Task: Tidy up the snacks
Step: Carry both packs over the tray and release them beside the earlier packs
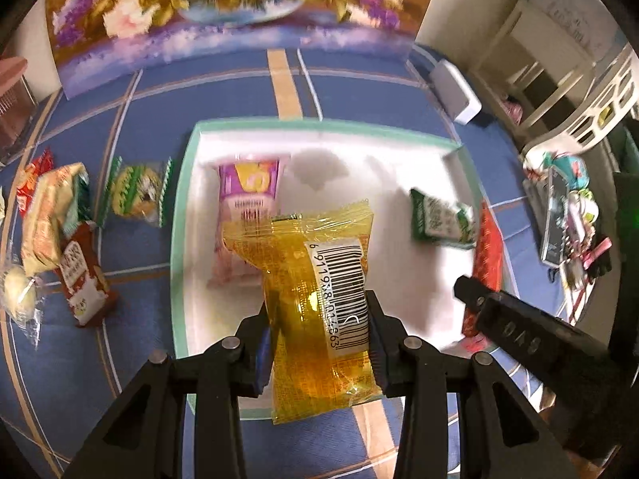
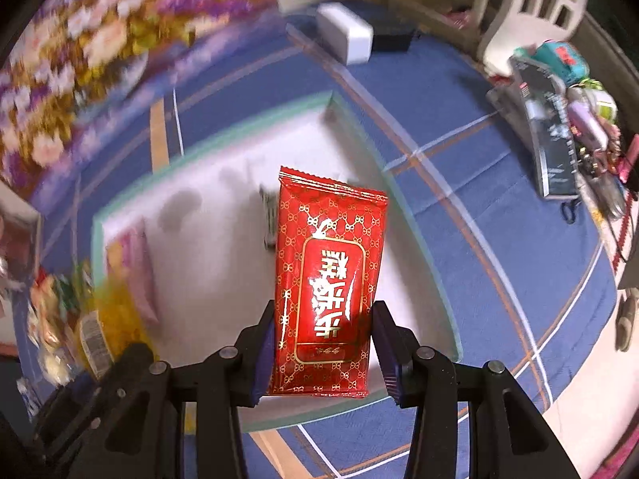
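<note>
My left gripper [image 1: 319, 319] is shut on a yellow snack packet [image 1: 315, 311] with a barcode label, held above the near part of a white tray with a green rim [image 1: 181, 215]. In the tray lie a purple packet [image 1: 247, 187] and a green packet [image 1: 439, 215]. My right gripper [image 2: 323, 331] is shut on a red packet with gold lettering [image 2: 327, 279], held over the same tray [image 2: 223, 191]. The right gripper and its red packet [image 1: 489, 255] show at the right of the left wrist view.
Several loose snack packets [image 1: 68, 231] lie on the blue tablecloth left of the tray. A white box [image 1: 455, 92] sits at the back right. A cluttered heap with a dark book [image 2: 555, 143] lies at the right. A flower picture [image 1: 223, 12] stands behind.
</note>
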Action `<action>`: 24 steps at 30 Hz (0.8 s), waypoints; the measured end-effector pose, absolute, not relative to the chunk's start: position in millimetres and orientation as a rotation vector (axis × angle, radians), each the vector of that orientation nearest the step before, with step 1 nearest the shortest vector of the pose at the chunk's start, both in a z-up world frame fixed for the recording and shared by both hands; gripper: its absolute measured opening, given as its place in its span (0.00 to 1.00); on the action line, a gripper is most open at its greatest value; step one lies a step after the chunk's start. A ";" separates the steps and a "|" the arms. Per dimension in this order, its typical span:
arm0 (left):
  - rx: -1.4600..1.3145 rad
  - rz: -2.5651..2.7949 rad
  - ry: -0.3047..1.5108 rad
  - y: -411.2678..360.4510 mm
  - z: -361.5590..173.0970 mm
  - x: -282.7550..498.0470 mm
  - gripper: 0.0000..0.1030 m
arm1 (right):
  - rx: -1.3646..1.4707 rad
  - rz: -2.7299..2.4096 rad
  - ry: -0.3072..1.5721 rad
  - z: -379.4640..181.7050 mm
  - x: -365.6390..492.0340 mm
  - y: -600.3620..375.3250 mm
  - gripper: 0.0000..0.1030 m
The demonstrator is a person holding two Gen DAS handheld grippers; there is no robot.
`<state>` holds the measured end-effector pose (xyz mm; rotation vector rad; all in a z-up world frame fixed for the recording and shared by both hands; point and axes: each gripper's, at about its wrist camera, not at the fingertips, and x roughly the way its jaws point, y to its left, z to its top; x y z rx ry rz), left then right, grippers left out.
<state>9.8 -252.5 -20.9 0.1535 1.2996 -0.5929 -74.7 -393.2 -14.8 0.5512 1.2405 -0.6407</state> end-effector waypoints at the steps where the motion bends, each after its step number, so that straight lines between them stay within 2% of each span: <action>1: 0.158 -0.590 1.318 -253.3 -26.6 10.5 0.40 | 0.548 -0.634 1.263 -20.7 -72.6 -391.8 0.46; 6: 0.181 -0.577 1.368 -256.1 -45.0 11.6 0.40 | 0.549 -0.611 1.328 -42.5 -67.8 -389.3 0.46; 20: 0.204 -0.566 1.405 -264.0 -63.6 2.7 0.40 | 0.527 -0.614 1.341 -47.1 -64.9 -386.4 0.48; 24: 0.204 -0.553 1.418 -262.4 -63.9 7.7 0.43 | 0.542 -0.631 1.341 -51.6 -66.8 -392.2 0.59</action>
